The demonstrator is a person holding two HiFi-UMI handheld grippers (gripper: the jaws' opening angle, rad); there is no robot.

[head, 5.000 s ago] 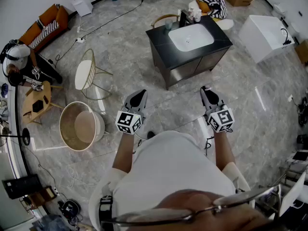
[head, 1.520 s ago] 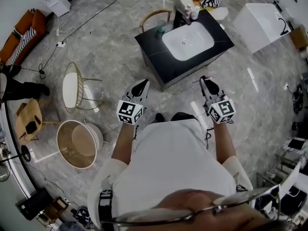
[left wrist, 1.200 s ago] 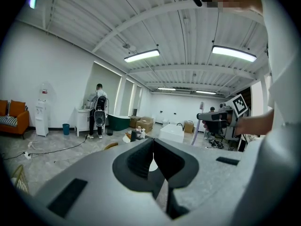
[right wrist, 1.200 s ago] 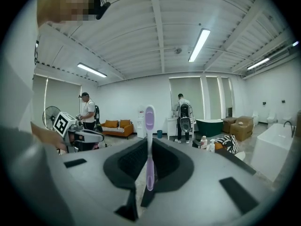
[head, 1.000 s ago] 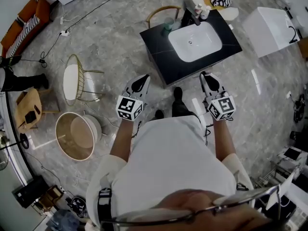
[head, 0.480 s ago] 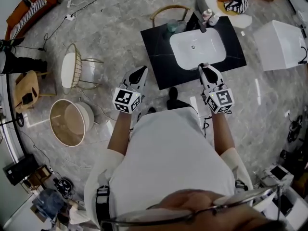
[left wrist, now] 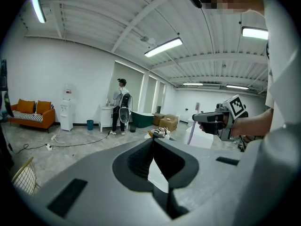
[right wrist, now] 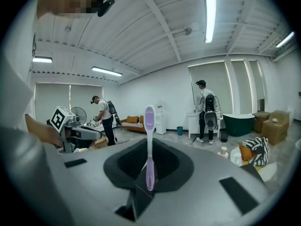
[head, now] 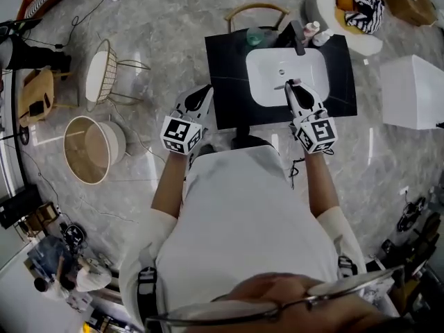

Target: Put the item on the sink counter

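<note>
A purple and white toothbrush (right wrist: 149,145) stands upright between the pads of my right gripper (right wrist: 146,174), which is shut on its handle. In the head view that gripper (head: 291,90) reaches over the front rim of the white basin (head: 286,71), which is set in the black sink counter (head: 229,75). My left gripper (head: 206,93) hovers at the counter's front left corner. Its jaws (left wrist: 153,150) are shut with nothing between them. From the left gripper view I see the toothbrush (left wrist: 193,124) sticking up from the right gripper.
On the counter's back edge stand a teal cup (head: 254,37), a dark faucet (head: 298,36) and small bottles (head: 313,30). A chair (head: 251,10) stands behind the counter. A wire side table (head: 103,76) and a round tub (head: 87,148) are at the left, a white box (head: 416,92) at the right.
The person has walked up to the sink counter. Both grippers now reach over its front edge, the right one over the basin's rim. The toothbrush stays gripped.
</note>
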